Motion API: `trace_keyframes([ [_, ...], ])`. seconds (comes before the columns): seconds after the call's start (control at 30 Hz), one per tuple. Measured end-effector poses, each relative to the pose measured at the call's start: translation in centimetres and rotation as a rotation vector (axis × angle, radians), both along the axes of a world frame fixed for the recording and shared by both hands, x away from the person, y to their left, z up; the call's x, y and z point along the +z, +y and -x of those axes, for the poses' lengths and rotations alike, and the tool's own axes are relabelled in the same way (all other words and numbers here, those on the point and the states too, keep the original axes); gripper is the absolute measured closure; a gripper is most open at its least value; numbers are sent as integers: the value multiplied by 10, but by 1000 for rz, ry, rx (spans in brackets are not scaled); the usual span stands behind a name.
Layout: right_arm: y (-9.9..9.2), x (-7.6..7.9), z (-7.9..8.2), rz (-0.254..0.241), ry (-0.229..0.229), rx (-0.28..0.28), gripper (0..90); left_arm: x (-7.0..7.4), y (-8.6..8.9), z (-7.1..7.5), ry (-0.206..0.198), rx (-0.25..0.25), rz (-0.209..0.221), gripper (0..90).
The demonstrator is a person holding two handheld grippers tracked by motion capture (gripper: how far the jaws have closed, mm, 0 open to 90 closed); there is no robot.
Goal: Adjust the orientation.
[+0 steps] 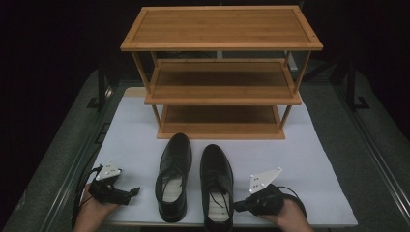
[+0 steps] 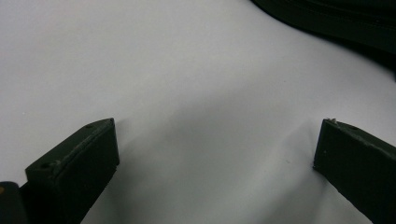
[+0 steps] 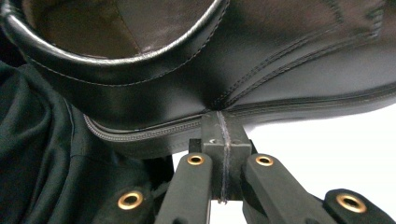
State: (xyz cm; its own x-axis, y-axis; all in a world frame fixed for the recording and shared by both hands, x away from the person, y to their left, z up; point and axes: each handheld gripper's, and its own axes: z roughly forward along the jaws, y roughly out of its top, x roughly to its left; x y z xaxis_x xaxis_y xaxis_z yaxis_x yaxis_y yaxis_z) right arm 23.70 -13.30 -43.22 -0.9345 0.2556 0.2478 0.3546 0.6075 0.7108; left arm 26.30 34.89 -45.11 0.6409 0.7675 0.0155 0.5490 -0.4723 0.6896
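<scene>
Black shoes (image 1: 193, 181) side by side on the white table (image 1: 309, 164), before the wooden rack (image 1: 220, 72).
Right gripper (image 3: 223, 135), jaws pressed together, touches the right shoe's (image 3: 261, 70) sole edge; left gripper (image 1: 133, 192) gapes wide, empty.

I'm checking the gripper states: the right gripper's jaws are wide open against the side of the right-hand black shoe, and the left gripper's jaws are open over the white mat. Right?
Not quite. The right gripper has its jaws shut, pressed together with their tips against the side of the right-hand black shoe, as the right gripper view shows. The left gripper is indeed open over the white mat.
</scene>
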Motion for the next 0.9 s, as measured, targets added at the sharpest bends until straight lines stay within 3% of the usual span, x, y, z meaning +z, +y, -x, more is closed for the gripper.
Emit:
trace_keyframes([
  [0.27, -16, 24, -4, -84, -56, -127, 674, 0, 0, 0, 0, -1, -2, 0],
  [0.4, -13, 38, -7, -135, -67, -154, 620, 0, 0, 0, 1, 0, -1, 0],
  [0.67, 7, 54, -15, -180, -87, -131, 572, 0, 0, 0, -1, 0, -1, 0],
  [0.9, 23, 51, -19, -165, -83, -130, 564, 0, 0, 0, 0, 0, 0, 0],
])
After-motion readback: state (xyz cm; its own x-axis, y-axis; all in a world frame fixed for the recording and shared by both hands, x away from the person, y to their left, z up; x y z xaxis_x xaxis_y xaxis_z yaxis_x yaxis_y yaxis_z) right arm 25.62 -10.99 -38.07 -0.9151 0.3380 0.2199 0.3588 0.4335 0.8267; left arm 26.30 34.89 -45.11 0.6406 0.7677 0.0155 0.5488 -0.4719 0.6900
